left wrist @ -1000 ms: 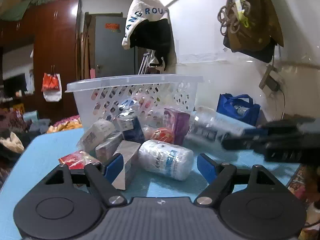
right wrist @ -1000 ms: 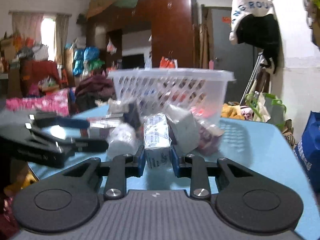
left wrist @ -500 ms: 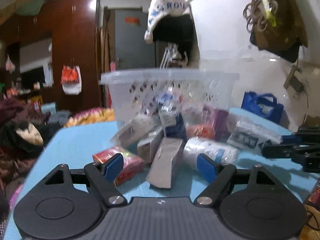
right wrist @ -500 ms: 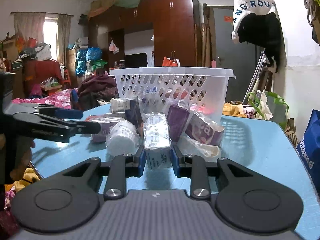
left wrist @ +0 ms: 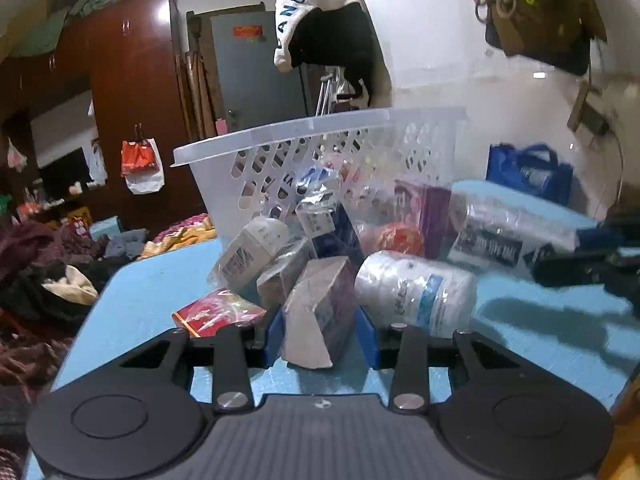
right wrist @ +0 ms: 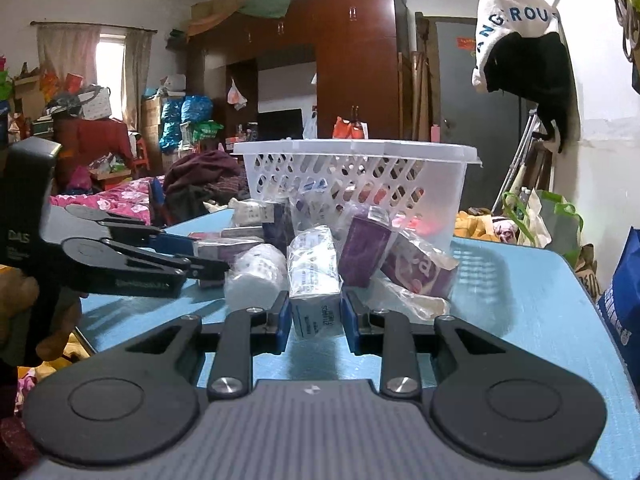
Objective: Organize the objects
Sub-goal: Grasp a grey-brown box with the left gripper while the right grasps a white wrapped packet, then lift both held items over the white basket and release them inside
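A pile of wrapped boxes and packets lies on the blue table [left wrist: 152,292] in front of a white perforated basket [left wrist: 320,136]. My left gripper [left wrist: 322,338] is shut on a grey and purple box [left wrist: 320,312] at the pile's near edge. A white wrapped bottle [left wrist: 416,292] lies just right of it. My right gripper [right wrist: 314,320] is shut on a white wrapped box [right wrist: 314,276]. Purple boxes [right wrist: 420,268] lean behind it, before the basket [right wrist: 356,176]. The left gripper [right wrist: 200,258] also shows at the left in the right wrist view.
A red packet [left wrist: 218,314] lies left of the held box. A blue bag [left wrist: 528,170] stands at the table's far right by the wall. A hat [left wrist: 320,12] hangs above the basket. Clothes and clutter fill the room beyond the table's left edge.
My left gripper moved forward and closed on the grey and purple box; it was open before. My right gripper stays shut on the white wrapped box, nearly still.
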`<state>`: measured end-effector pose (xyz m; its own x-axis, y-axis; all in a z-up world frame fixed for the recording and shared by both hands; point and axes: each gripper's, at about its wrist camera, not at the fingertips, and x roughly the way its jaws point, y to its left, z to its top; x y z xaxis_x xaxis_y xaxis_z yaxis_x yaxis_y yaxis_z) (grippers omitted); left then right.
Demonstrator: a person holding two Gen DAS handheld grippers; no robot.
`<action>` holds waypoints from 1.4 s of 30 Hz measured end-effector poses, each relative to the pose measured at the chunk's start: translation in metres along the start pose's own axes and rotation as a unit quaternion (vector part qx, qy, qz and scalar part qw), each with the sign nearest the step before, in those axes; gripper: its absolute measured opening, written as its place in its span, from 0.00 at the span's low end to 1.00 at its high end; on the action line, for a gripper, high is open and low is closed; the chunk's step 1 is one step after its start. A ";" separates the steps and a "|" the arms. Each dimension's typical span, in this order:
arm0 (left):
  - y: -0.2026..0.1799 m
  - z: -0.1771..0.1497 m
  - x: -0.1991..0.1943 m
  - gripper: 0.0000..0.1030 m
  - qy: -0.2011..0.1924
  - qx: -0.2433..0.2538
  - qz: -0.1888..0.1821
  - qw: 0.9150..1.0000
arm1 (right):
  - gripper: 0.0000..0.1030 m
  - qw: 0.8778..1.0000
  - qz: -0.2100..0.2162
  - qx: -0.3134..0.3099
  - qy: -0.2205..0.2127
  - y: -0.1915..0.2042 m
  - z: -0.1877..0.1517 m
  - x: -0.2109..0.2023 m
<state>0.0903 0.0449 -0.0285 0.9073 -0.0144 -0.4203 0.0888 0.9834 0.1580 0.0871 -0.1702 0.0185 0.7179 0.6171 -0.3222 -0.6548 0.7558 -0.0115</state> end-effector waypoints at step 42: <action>0.060 0.144 0.020 0.27 -0.115 -0.084 -0.042 0.989 | 0.30 0.996 -0.074 -0.021 -0.050 -0.033 0.135 0.057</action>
<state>0.1733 0.0773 0.1012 0.9711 -0.1182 -0.2076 0.1149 0.9930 -0.0279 0.1812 -0.1301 0.1283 0.8265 0.5192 -0.2176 -0.5471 0.8319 -0.0928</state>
